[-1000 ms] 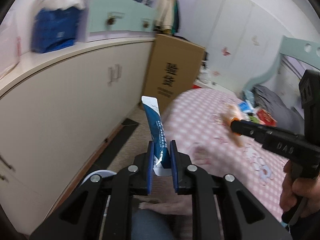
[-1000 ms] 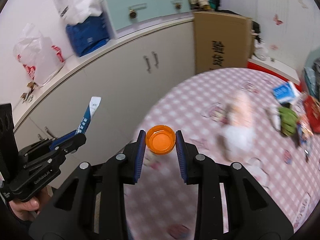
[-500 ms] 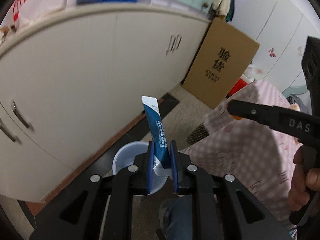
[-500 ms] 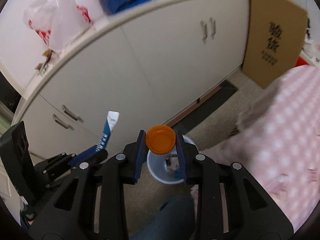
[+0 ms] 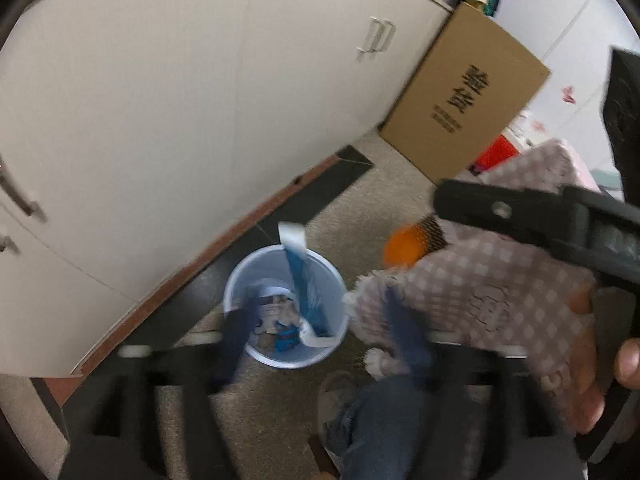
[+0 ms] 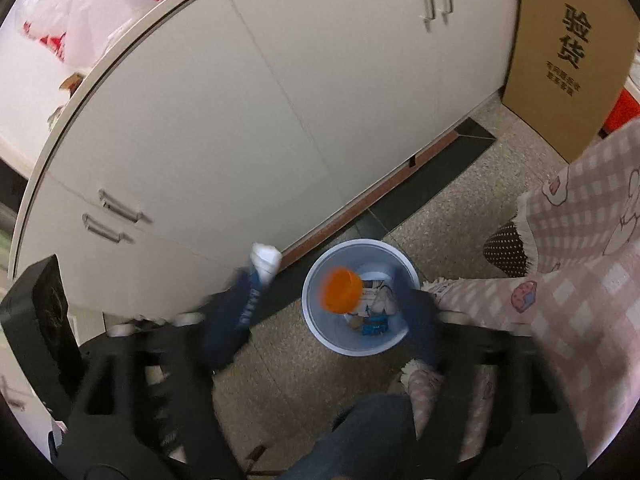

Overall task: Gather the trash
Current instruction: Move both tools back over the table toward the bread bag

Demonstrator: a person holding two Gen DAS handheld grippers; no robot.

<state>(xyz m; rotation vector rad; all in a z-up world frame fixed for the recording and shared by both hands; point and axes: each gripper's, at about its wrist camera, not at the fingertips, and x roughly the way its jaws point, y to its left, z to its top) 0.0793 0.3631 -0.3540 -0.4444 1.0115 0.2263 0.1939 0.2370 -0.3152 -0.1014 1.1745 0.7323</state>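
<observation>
A light blue bin [image 5: 276, 362] stands on the floor by the cabinet, with several scraps inside. My left gripper [image 5: 322, 334] hovers over it, jaws opening; the blue and white sachet [image 5: 299, 280] hangs loose between the blurred fingers, tipping into the bin. My right gripper [image 6: 320, 324] is above the same bin [image 6: 360, 347], jaws also opening, and the orange cap [image 6: 340, 290] drops free over the bin mouth. In the left wrist view the cap [image 5: 402, 248] shows beside the right gripper's black finger [image 5: 520, 212]. In the right wrist view the sachet [image 6: 262, 262] shows at the left.
White cabinet doors [image 5: 180, 100] rise behind the bin, with a dark strip [image 6: 432, 184] along their foot. A cardboard box [image 6: 568, 52] leans at the right. The pink checked bedspread [image 6: 580, 240] hangs close to the bin. A knee in jeans [image 5: 384, 420] is below.
Both grippers swung from over the bed down to the bin and tipped downward. Both jaws went from shut to wide apart, letting go of the sachet and the orange cap.
</observation>
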